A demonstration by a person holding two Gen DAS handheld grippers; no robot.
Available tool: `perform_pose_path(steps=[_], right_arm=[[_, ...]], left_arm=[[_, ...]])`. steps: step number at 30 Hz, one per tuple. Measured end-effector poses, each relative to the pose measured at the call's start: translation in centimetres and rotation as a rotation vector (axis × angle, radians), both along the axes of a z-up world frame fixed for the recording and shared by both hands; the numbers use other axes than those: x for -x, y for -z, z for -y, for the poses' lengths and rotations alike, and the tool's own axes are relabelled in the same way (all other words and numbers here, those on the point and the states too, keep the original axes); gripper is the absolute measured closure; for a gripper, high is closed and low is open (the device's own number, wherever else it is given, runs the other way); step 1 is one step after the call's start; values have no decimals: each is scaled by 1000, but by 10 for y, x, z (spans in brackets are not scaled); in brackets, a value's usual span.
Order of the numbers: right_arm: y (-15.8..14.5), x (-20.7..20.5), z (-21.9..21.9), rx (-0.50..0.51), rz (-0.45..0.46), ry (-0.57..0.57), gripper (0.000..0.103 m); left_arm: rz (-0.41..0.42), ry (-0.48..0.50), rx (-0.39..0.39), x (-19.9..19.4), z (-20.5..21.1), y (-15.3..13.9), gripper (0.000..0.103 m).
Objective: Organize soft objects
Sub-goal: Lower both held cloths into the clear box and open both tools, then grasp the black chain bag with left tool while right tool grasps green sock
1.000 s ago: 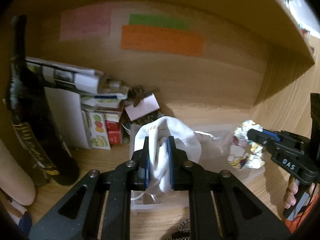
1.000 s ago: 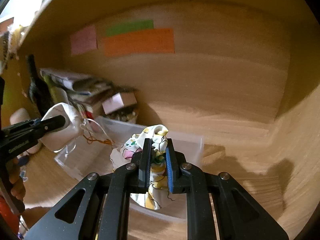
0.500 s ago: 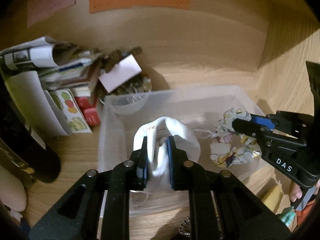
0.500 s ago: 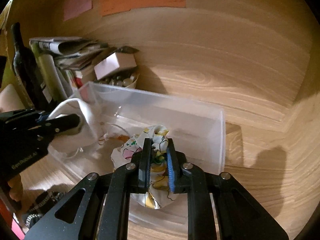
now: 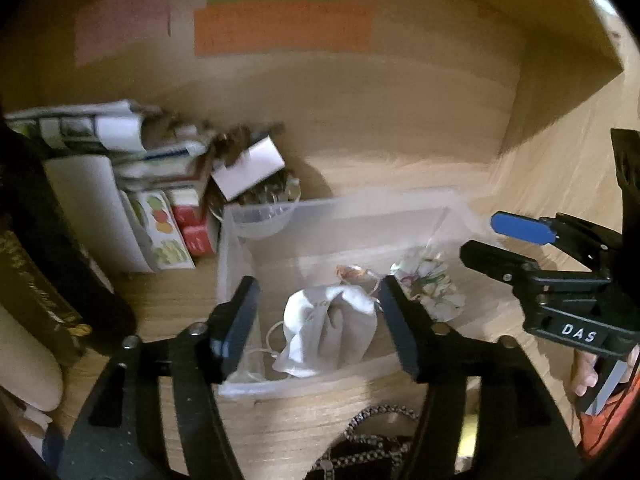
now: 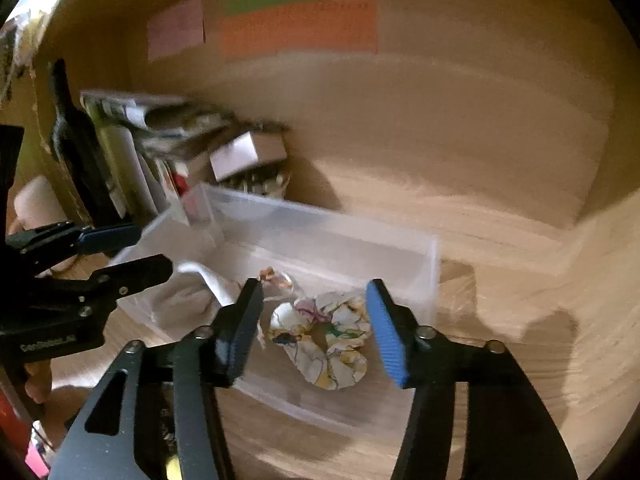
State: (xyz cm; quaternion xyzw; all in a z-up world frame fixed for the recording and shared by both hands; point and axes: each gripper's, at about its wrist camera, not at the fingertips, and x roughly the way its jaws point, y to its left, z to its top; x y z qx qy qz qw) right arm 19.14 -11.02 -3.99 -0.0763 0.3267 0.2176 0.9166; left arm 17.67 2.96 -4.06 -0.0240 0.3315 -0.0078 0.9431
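Grippers both spread wide over clear bin (image 5: 280, 216), nothing held

Left gripper (image 5: 316, 320) jaws wide apart, white cloth (image 5: 328, 328) lies crumpled on bin floor between them, untouched. Right gripper (image 6: 314, 328) likewise wide, floral scrunchie (image 6: 324, 340) on bin floor between its fingers, no contact. Cloth and scrunchie side by side in bin, small orange item (image 5: 354, 274) behind them. Bin sits on wooden shelf (image 6: 500, 240); books (image 5: 132, 184) stacked to its left, dark bottle (image 6: 76, 136) beyond
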Motion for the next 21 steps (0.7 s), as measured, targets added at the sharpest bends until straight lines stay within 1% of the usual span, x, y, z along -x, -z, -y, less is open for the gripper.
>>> perform_pose_path(steps=[1,2,3,5,6,7,11,15,21], right_arm=[[-5,5,2,-7,13,1,45],[-10,11,4,-16,28,2,39],[-15,18,6,-25,47,3,33],[-23,32,10,-36,77,6,27],[-25,38,11,-38,91,7,23],[-28,46,13,-41,107,6,21],[-29,72,22,-62,129,-8,18],[-19,93,27,-68,138,-24,17],[10,113,21,-65,81,-51,17]], left_arm=[[14,0,0,4,0,-4,27],[30,-2,1,11,0,-8,21],[41,-3,2,16,0,-11,18],[58,-5,6,26,-1,-15,6],[62,-7,9,31,-1,-16,4],[67,-11,11,36,-1,-16,2],[68,-15,5,59,-1,-12,2],[48,-3,-1,78,3,1,2],[-24,26,7,98,11,32,2]])
